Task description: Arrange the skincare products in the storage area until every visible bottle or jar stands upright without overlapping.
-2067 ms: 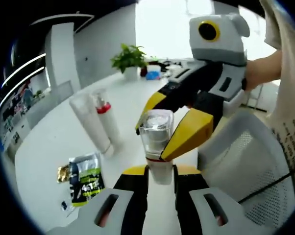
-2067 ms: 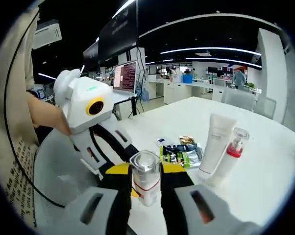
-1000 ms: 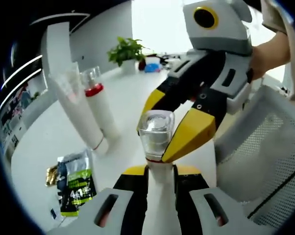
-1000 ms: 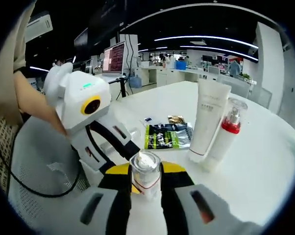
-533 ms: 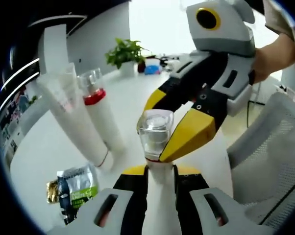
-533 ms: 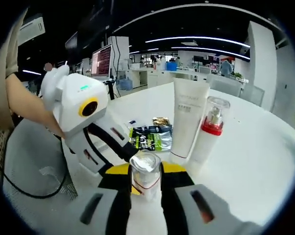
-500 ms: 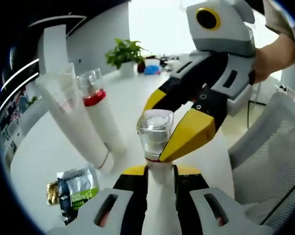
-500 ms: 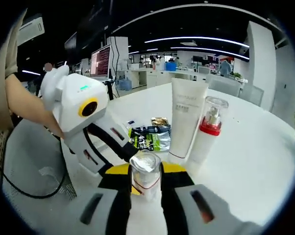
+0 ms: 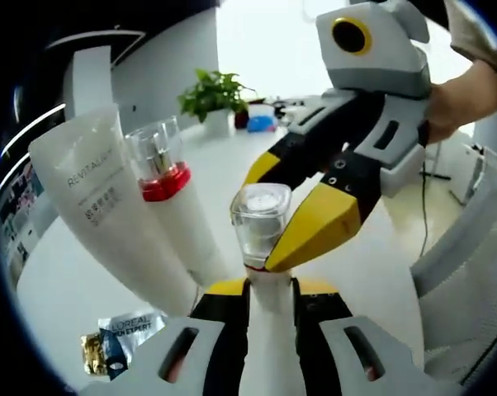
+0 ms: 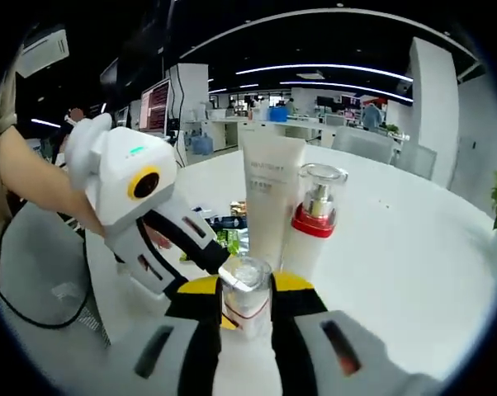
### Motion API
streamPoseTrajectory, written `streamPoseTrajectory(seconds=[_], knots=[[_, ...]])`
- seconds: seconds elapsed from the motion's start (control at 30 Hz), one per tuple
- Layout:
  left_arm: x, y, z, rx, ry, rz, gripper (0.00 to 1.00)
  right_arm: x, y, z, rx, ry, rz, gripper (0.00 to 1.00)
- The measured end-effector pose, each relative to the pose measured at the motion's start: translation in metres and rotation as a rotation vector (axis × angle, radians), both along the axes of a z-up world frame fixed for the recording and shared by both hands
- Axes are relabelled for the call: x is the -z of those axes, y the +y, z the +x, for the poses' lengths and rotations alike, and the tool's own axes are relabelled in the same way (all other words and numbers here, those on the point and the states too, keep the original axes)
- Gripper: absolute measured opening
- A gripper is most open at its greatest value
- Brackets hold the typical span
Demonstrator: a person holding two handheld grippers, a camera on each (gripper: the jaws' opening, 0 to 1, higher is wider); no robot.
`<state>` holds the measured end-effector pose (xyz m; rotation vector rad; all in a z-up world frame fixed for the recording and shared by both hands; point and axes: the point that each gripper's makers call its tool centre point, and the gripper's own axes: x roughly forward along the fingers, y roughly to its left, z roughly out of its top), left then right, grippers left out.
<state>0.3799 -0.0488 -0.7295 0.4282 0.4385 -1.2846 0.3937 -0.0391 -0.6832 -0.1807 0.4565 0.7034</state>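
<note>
An open-plan office: a big white worktop (image 10: 414, 239) up close, far rows of desks (image 10: 257, 124) under long ceiling light strips (image 10: 339, 70), a lit monitor (image 10: 159, 107) on the left, a mesh office chair (image 9: 463, 272), and a potted plant (image 9: 211, 95) at the worktop's far end.

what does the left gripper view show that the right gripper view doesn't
Left gripper view alone: a potted plant on the far side of the table, a bright window behind it, and the mesh chair back.

Right gripper view alone: the office interior, with a lit monitor and ceiling light strips.

Both: the clear-capped bottle gripped by both sets of tongs, the white tube, the red-collared pump bottle and the sachets.
</note>
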Motion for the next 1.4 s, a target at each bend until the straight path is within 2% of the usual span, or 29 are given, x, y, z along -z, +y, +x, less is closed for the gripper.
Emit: streamPoseTrajectory(seconds=[0.33,0.87,1.03,1.13,1.4], knots=[[0.000,0.000,0.007,-0.010,0.005,-0.010,0.16,0.000,0.002,0.005,0.024,0.010,0.018,0.22],[0.003,-0.002,0.014,0.005,-0.020,-0.007,0.16,0.003,0.000,0.013,0.038,0.002,-0.029,0.22],[0.004,0.000,0.019,-0.005,-0.022,-0.003,0.16,0.006,0.000,0.021,0.067,-0.009,-0.045,0.22],[0.003,0.002,0.021,-0.018,-0.003,-0.016,0.16,0.007,0.000,0.023,0.089,-0.016,-0.037,0.22],[0.002,-0.001,0.023,-0.001,-0.002,-0.016,0.16,0.008,-0.004,0.025,0.140,-0.028,-0.026,0.21]])
